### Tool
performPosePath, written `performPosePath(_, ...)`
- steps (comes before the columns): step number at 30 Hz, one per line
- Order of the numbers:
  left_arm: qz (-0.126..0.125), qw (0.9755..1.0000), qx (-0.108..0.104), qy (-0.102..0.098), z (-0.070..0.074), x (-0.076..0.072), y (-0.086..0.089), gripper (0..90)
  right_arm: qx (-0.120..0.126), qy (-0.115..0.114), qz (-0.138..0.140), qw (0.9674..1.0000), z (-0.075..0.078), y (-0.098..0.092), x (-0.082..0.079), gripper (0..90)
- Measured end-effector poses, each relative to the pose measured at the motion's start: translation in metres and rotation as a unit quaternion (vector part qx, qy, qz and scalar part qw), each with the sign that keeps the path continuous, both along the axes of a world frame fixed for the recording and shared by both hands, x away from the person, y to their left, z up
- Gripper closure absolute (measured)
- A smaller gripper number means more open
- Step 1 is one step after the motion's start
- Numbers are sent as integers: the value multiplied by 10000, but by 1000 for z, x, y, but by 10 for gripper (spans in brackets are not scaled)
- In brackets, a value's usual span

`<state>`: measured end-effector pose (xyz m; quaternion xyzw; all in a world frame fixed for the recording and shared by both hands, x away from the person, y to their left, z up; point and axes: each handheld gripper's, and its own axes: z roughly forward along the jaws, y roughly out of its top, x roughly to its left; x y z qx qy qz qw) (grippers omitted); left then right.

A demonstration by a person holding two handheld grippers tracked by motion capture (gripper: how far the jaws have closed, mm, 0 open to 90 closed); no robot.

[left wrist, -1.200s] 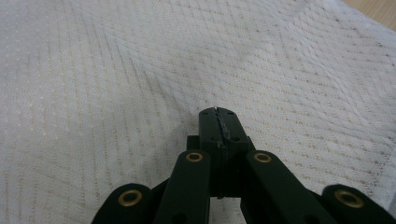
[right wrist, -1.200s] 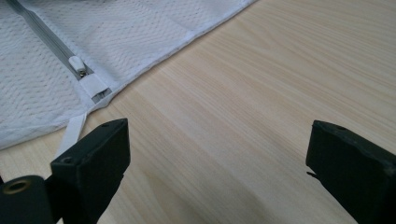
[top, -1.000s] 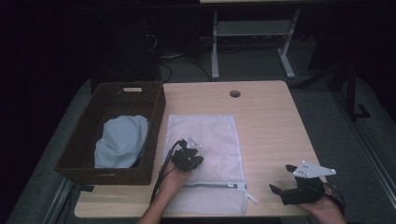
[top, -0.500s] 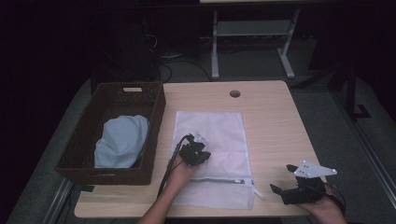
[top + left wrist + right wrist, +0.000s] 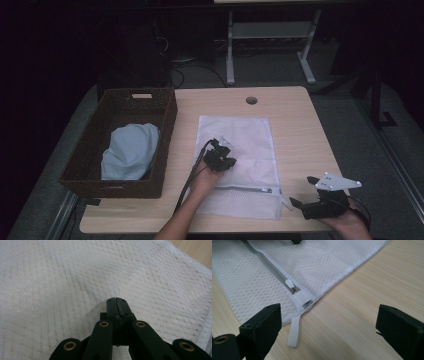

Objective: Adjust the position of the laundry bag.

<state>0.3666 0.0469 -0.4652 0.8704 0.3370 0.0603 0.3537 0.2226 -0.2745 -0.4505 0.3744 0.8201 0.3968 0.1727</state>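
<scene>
On the wooden table [image 5: 295,135] lies a flat white mesh bag [image 5: 245,150], zipper [image 5: 291,286] closed; left gripper [image 5: 220,159] fingers pressed together, right gripper [image 5: 320,200] fingers spread.

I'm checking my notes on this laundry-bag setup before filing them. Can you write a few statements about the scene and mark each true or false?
1. The left hand-held gripper has its jaws shut, over the white mesh bag. True.
2. The right hand-held gripper is clamped on the zipper pull. False: its jaws stand wide open above the bare table, short of the bag's corner.
3. The brown wicker basket holds a light blue cloth. True.
4. The basket stands on top of the mesh bag. False: it stands beside the bag, at its left in the high view.
5. The zipper pull lies at the end of the zipper next to the white strap loop. True.
</scene>
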Motion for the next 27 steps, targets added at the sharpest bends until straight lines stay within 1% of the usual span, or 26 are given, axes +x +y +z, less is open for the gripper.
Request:
performPosePath(3, -1, 10000, -26, 1, 0, 4, -6, 900, 7, -2, -3, 10000, 0, 0, 0, 60)
performPosePath(8, -37, 10000, -25, 16, 1, 5, -10, 900, 9, -8, -18, 10000, 0, -1, 0, 60)
performPosePath(10, -47, 10000, -56, 9, 3, 3, -8, 900, 18, -11, -21, 10000, 0, -2, 0, 60)
performPosePath(12, -105, 9999, -36, -17, 9, -4, -3, 900, 14, -5, -14, 10000, 0, -2, 0, 60)
performPosePath(13, -105, 9999, -36, -17, 9, -4, -3, 900, 10, -5, -8, 10000, 0, -1, 0, 60)
performPosePath(15, -180, 9998, -4, -38, 13, -14, 4, 900, 5, 6, -5, 10000, 0, -1, 0, 60)
performPosePath(16, -180, 9998, -4, -38, 13, -14, 4, 900, 5, 6, -5, 10000, 0, -1, 0, 60)
performPosePath(17, -245, 9997, 21, -67, 16, -22, 10, 900, 0, 12, 0, 10000, -1, 0, 0, 60)
performPosePath(18, -245, 9997, 21, -67, 16, -22, 10, 900, -5, 17, 3, 10000, -1, 0, 0, 60)
performPosePath(19, -275, 9996, 34, -59, 18, -30, 15, 900, -9, 29, 1, 10000, -1, 0, 0, 60)
performPosePath(20, -275, 9996, 34, -59, 18, -30, 15, 900, -9, 29, 1, 10000, -1, 0, 0, 60)
performPosePath(21, -299, 9995, -1, -36, 19, -35, 19, 900, -9, 32, 3, 10000, -1, 1, 0, 60)
performPosePath(22, -347, 9994, 16, -32, 21, -43, 23, 900, -12, 36, 5, 10000, -1, 1, 0, 60)
performPosePath(23, -371, 9993, 25, -28, 21, -47, 26, 900, -13, 29, 9, 10000, -1, 1, 0, 60)
performPosePath(24, -371, 9993, 25, -28, 21, -47, 26, 900, -12, 39, 5, 10000, -1, 1, 0, 60)
performPosePath(25, -403, 9992, -29, 17, 23, -55, 31, 900, -11, 44, 2, 10000, -1, 2, 0, 60)
performPosePath(26, -403, 9992, -29, 17, 23, -55, 31, 900, -10, 43, 3, 10000, -1, 2, 0, 60)
performPosePath(27, -435, 9990, -43, 26, 24, -59, 33, 900, -13, 43, 1, 10000, -1, 2, 0, 60)
